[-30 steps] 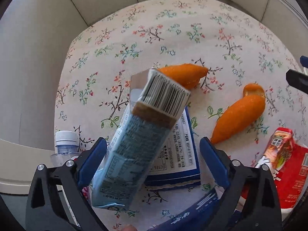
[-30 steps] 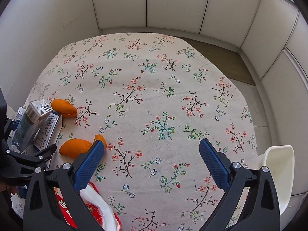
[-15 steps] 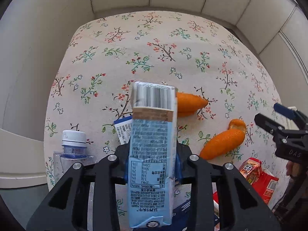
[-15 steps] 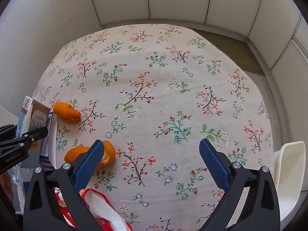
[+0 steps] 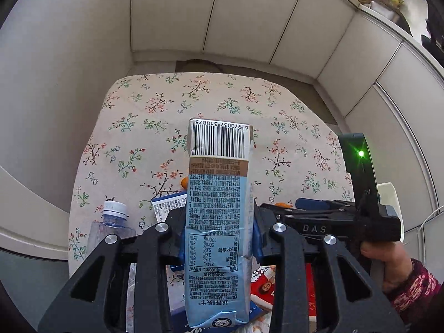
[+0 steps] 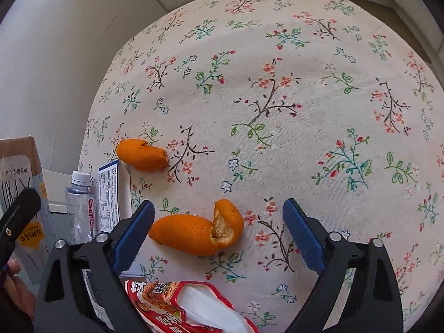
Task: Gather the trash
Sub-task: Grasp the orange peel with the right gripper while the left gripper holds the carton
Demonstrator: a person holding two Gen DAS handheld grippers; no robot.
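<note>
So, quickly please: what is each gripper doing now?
Left gripper: shut on the blue milk carton.
Right gripper: open, jaws closing around the orange peel, not pressing it.

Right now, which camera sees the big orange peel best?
The right wrist view. The big orange peel lies whole and close on the tablecloth, inside the right claw, whose jaws are closing without touching it. In the left wrist view only a tiny orange bit peeks past the milk carton.

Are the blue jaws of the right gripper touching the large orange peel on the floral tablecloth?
Apart. In the right wrist view the closing right gripper straddles the large curled orange peel, with floral tablecloth visible between the peel and each blue jaw.
</note>
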